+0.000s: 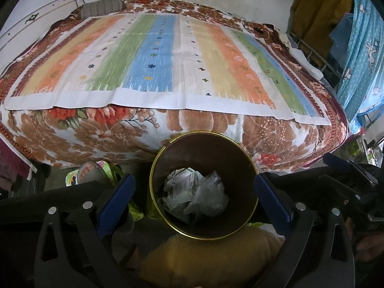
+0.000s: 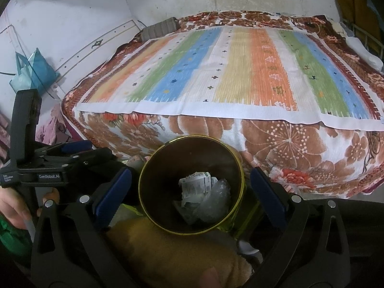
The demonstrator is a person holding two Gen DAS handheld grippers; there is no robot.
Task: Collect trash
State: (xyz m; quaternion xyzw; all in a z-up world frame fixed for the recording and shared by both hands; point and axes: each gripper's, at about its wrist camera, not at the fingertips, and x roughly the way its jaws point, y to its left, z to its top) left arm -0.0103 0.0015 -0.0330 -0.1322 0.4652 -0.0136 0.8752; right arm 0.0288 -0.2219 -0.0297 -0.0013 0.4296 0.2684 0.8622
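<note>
**Both grippers spread over the trash bin at the foot of the bed**

Ahead of both grippers, a bed (image 1: 168,124) draped in a brown floral blanket (image 2: 288,144), topped with a striped cloth (image 1: 168,57) in orange, green, blue and yellow. Far beyond, by the wall, a grey striped pillow (image 1: 103,7). Off to the left of the right gripper, a blue bag (image 2: 33,72) hanging on the wall. Just below the bin, nearest the cameras, a tan furry cushion (image 1: 204,259). Left of the bin, a sandal (image 1: 91,171) on the floor.

Left gripper (image 1: 194,192) spread wide, empty, blue pads (image 1: 117,196) flanking the bin. Right gripper (image 2: 190,187) likewise spread, holding nothing. Left gripper body also visible at the right gripper's left, held by a hand (image 2: 12,208).

Trash bin (image 1: 204,139), dark with a gold rim, directly between and below the fingers of each gripper, against the bed's edge. Inside at the bottom: crumpled printed paper (image 1: 182,184) and clear plastic wrap (image 2: 213,199).
</note>
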